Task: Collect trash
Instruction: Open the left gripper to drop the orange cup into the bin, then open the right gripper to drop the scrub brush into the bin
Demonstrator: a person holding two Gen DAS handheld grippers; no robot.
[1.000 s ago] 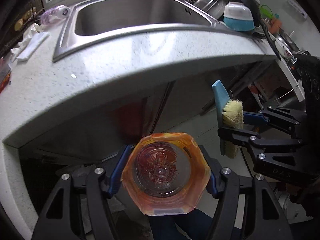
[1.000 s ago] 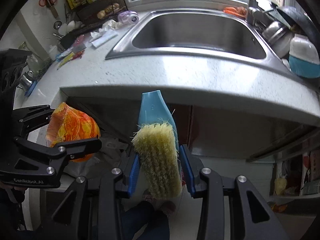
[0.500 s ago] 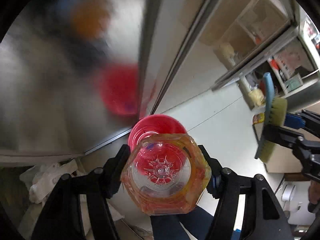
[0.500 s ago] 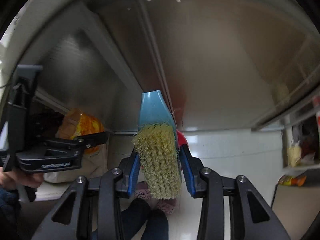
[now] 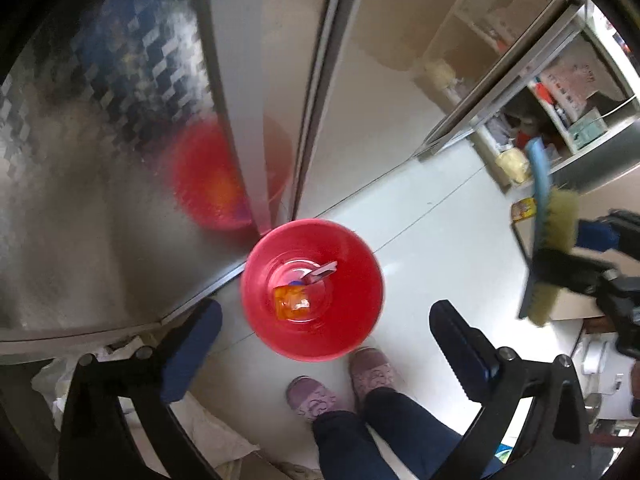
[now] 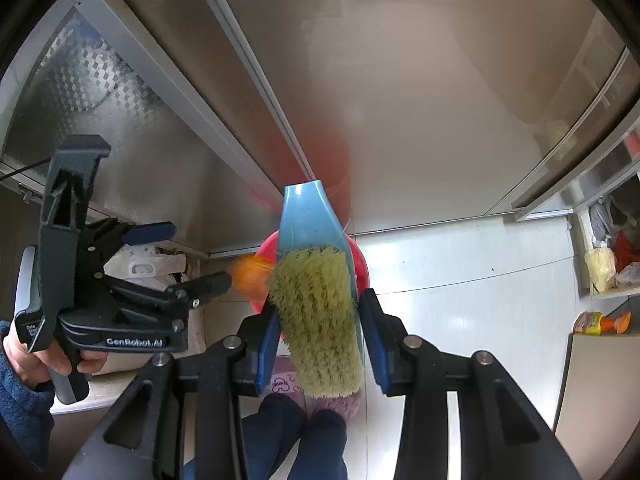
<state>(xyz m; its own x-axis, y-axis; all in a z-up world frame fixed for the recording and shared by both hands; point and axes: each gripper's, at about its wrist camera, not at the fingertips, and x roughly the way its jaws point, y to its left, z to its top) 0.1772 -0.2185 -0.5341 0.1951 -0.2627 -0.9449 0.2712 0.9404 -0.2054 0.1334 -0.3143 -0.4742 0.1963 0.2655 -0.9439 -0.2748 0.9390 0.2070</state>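
left gripper (image 5: 326, 354) opening, nothing between fingers | right gripper (image 6: 320, 334) clamping brush (image 6: 320, 320) | risk: brush missing red bin (image 5: 362, 320) if released off-centre

A bin (image 5: 312, 336) stands on the floor (image 5: 432, 248) against the cabinet doors (image 5: 120, 200); a bottle (image 5: 292, 302) lies in it; the person's feet (image 5: 344, 384) stand just before it; shelves (image 5: 532, 112) lie to the right.

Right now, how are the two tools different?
The left tool is opening wide with nothing between its pads; the right tool is closed on a scrubbing brush. The left tool hangs right above the red bin, where an orange bottle lies; the right tool is off to the side of the bin. Both are black with blue pads and point steeply down.
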